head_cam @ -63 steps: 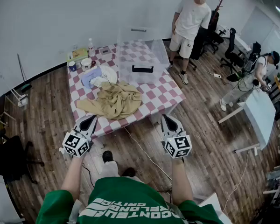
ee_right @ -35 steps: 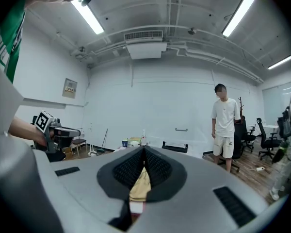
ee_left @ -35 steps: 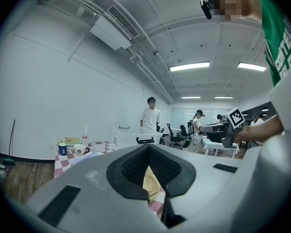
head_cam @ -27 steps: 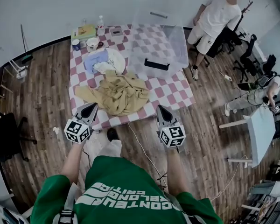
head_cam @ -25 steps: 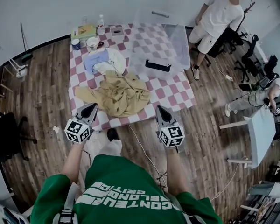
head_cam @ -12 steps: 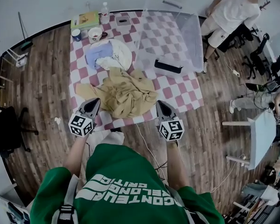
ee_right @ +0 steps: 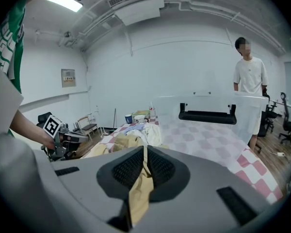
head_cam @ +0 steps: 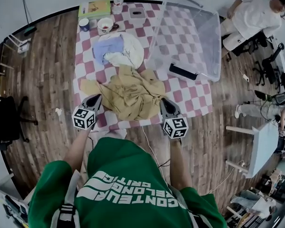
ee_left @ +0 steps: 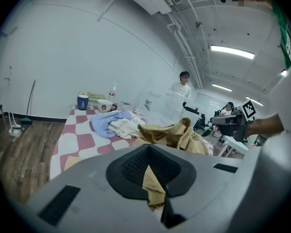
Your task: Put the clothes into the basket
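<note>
Nothing is in the basket (head_cam: 216, 42) yet. The clear plastic bin with a black handle stands empty at the far right of the checkered table (head_cam: 199, 96). All 3 pieces of clothing lie on the tabletop to its left. The tan garment (head_cam: 133, 94) is crumpled at the near edge, and the blue cloth (head_cam: 108, 47) and the white cloth (head_cam: 128, 56) are bunched together farther back.

The left gripper (head_cam: 96, 99) has its jaws pressed together at the garment's near left edge. The right gripper (head_cam: 163, 101) is equally closed at its near right edge. In each gripper view a thin strip of tan shows in the slit between the pads. I judge this to be the garment lying beyond the tips, not a hold on it. Whether the tips touch the fabric I cannot tell.

So the task looks to be at its very start: 0 of 3 pieces moved, with every pick, carry and drop still to come.

As for writing, the green shirt (head_cam: 128, 184) carries 2 lines of white lettering. They sit upside down in the head view and I cannot read them reliably. The marker cubes show only black and white square codes. A small label on the basket wall and a framed notice on the far wall are too small to read.
</note>
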A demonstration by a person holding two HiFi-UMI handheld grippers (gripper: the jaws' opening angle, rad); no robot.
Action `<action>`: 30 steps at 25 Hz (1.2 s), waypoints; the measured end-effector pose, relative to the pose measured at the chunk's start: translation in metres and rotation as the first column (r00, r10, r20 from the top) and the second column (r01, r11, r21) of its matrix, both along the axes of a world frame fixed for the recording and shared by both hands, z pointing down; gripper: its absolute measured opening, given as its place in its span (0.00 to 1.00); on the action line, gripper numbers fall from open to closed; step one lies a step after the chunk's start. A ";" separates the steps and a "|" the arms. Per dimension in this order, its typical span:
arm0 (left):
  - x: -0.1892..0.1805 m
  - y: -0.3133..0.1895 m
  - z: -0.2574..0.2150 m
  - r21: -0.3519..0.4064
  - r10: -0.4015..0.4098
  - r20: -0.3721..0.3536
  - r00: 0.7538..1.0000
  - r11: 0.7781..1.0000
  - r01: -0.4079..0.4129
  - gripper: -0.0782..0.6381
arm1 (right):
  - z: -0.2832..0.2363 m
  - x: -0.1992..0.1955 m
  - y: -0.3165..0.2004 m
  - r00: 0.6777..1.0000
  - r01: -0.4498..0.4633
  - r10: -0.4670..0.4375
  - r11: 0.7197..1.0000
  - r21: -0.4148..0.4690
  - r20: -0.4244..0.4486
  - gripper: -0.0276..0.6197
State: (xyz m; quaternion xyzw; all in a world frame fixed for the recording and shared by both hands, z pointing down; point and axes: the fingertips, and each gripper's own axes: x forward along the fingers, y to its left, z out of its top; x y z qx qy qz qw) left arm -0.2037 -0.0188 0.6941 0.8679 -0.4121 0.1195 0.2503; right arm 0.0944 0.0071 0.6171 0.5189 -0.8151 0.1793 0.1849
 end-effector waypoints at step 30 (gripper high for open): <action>0.054 -0.016 0.148 -0.373 0.105 0.179 0.978 0.927 -0.031 0.69 | 0.172 -0.035 -0.045 0.991 0.133 -0.109 0.862 -0.489 0.078 0.64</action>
